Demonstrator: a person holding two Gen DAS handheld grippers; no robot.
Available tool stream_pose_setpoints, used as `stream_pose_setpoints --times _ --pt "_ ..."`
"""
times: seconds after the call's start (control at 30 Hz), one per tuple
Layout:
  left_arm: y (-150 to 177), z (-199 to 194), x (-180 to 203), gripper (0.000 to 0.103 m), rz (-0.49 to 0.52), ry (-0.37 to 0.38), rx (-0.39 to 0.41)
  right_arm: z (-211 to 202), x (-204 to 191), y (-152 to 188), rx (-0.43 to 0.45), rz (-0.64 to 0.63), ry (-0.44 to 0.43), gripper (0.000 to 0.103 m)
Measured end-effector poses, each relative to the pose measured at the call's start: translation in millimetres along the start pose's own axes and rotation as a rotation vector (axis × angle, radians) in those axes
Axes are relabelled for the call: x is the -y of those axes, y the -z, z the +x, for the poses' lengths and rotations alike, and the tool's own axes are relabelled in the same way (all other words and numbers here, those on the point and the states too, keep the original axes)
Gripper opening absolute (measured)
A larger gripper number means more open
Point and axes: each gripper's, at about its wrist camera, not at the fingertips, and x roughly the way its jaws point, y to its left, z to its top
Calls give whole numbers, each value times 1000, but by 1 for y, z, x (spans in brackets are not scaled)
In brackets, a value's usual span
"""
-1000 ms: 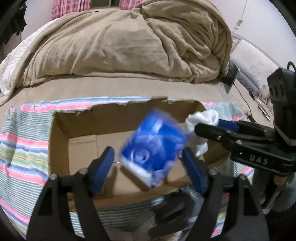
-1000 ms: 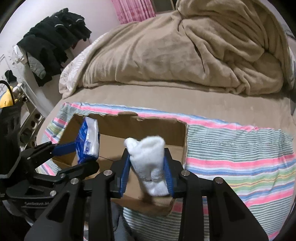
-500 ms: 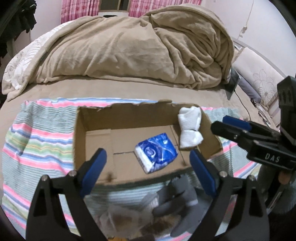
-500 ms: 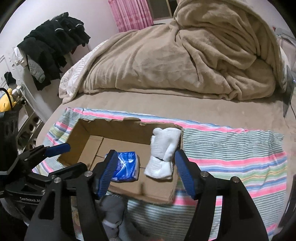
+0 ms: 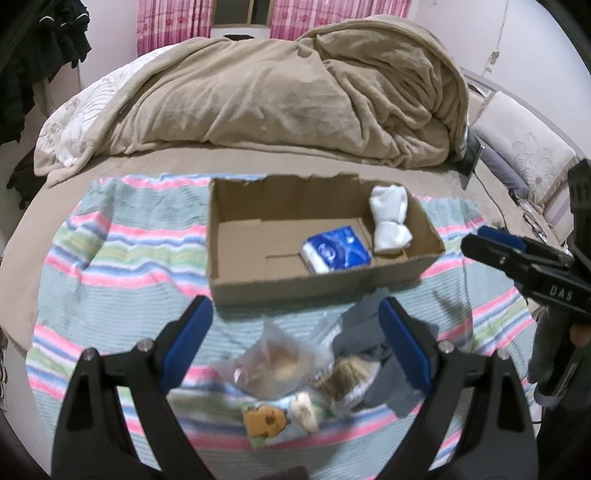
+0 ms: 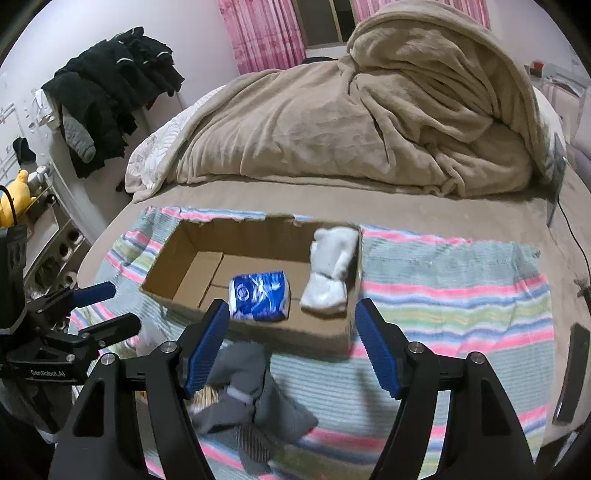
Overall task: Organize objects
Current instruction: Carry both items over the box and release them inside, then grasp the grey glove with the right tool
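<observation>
Two claws hang over the near edge of the bed, both spread wide and gripping nothing. Between and beneath the blue pads of the left claw (image 5: 293, 345) lies a blurred heap on the striped blanket (image 5: 122, 258): one clear plastic bag (image 5: 275, 363), one small pack printed with a yellow cartoon face (image 5: 266, 419), and one grey garment (image 5: 373, 332), which spreads toward its right pad. The right claw (image 6: 291, 345) hovers just above that same grey garment (image 6: 255, 391), whose folds reach under its left pad.

Just beyond both claws, well apart from their tips, sits one open cardboard box (image 5: 221, 236) on the blanket. Two things lie inside it, both at its right end: one blue packet (image 5: 334, 249) flat on the floor of the box, and one white rolled sock bundle (image 5: 389, 216) leaning against the right wall, close beside the packet.

Only the left wrist view shows the bag and the cartoon pack; from the right wrist view they are hidden behind the claw. Only the right wrist view shows one dark flat device (image 6: 574, 373) at the blanket's right edge, a pile of black clothes (image 6: 110, 85) on the left, and a yellow plush toy (image 6: 14, 201).

Farthest back, one rumpled tan duvet (image 6: 351, 122) is heaped across the bed before pink curtains (image 6: 262, 33)
</observation>
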Motion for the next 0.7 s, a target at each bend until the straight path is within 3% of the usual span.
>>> stream_pose_setpoints --times 0.7 --pt "48 19 -20 92 -29 -33 -91 27 -17 53 -132 -9 -25 74"
